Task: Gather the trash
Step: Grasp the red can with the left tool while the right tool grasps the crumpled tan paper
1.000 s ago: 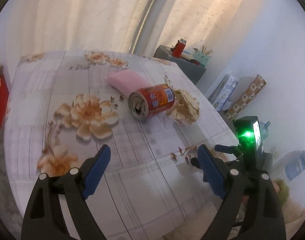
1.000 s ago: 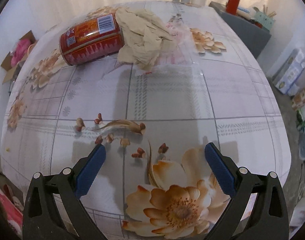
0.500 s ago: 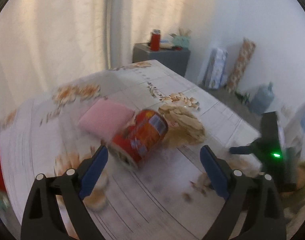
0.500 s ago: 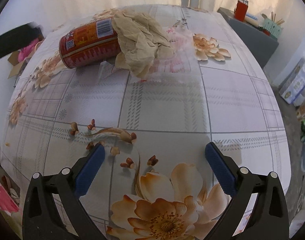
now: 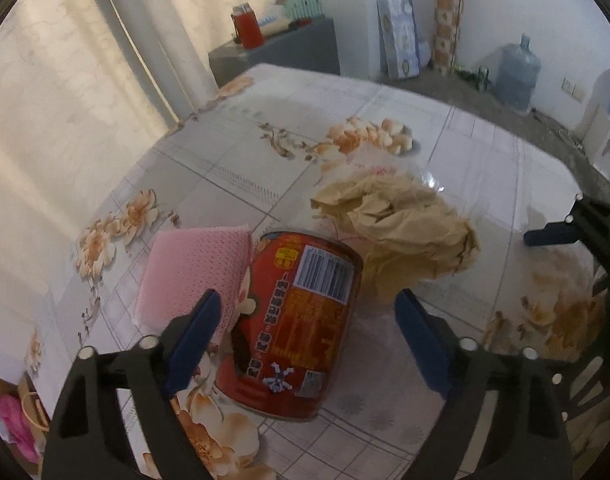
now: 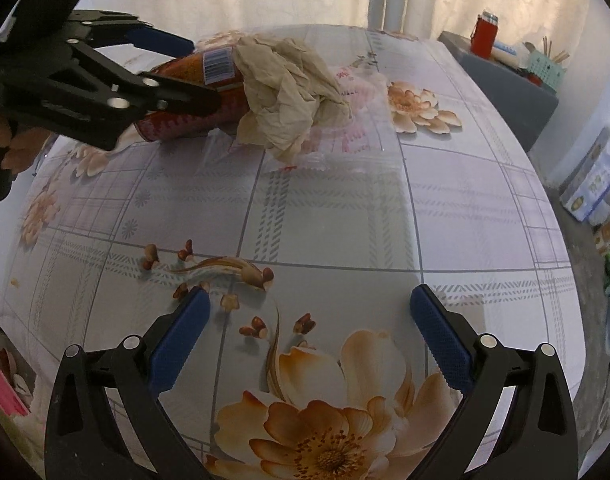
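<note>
Left gripper [image 5: 307, 326]: 2 blue-padded fingers spread wide to either side of the can, pads clear of its wall; the jaws have just been closing in, with the can between them but not gripped. Seen from the right wrist view as a black frame reaching in from the upper left over the can.

Red can [image 5: 295, 328]: lying on its side on the table, open end toward the left camera, barcode label up. Nearest item to the left gripper.

Pink sponge [image 5: 193, 272]: flat on the cloth, touching the can's left side, partly behind the left finger pad [image 5: 193, 338].

Crumpled brown paper [image 5: 401, 224]: 1 wad, against the can's far right end, partly resting on the plastic.

Clear plastic wrapper [image 6: 345, 136]: thin sheet with red print, lying flat under and beside the paper wad.

Right gripper [image 6: 309, 338]: jaws wide apart, nothing between them, poised over a bare stretch of the floral tablecloth [image 6: 329, 216], well apart from the can and paper.

Table: covered by the grey checked cloth with orange flower print.

Grey cabinet [image 5: 277, 54]: beyond the table's far edge, carrying 1 red flask [image 5: 247, 28] and a green holder of sticks.

Curtains [image 5: 65, 80]: pale, behind table and cabinet.

Water jug [image 5: 519, 78]: blue, on the floor by the far wall, near standing boxes.
</note>
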Demonstrator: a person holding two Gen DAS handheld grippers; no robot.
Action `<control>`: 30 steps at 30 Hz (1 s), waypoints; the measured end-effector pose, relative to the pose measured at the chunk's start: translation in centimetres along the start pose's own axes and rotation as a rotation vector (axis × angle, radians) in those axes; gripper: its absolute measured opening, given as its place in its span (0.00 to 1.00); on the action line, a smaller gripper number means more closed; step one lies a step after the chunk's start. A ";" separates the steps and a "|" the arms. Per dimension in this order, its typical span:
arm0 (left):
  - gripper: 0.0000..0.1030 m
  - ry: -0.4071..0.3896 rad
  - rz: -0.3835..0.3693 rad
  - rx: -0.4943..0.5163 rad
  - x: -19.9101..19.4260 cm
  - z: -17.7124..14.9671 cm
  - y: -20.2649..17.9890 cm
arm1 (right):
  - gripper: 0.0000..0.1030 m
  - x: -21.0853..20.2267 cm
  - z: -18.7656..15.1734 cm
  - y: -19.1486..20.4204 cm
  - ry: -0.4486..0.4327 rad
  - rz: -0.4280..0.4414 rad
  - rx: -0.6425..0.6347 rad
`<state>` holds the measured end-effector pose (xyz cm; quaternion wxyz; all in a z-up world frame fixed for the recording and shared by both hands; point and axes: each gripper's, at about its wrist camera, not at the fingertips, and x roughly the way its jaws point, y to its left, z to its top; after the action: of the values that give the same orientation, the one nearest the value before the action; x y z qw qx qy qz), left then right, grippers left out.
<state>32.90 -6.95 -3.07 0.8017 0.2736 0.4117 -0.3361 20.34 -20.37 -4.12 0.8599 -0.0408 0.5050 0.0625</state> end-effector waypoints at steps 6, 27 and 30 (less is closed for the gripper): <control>0.60 0.020 0.035 -0.060 -0.2 0.2 0.3 | 0.93 -0.2 -0.4 0.1 -0.011 0.003 -0.004; 0.51 -0.018 -0.018 -0.549 -6.1 -8.4 -0.8 | 0.93 -1.7 -2.6 0.5 -0.049 -0.015 0.024; 0.51 -0.030 -0.025 -0.663 -7.2 -10.5 -0.6 | 0.93 -2.0 -3.0 0.4 -0.041 -0.015 0.023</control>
<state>24.30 2.41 -2.46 0.8488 -0.0121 0.4901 -0.1979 16.66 -20.47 -3.84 0.8709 -0.0338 0.4877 0.0510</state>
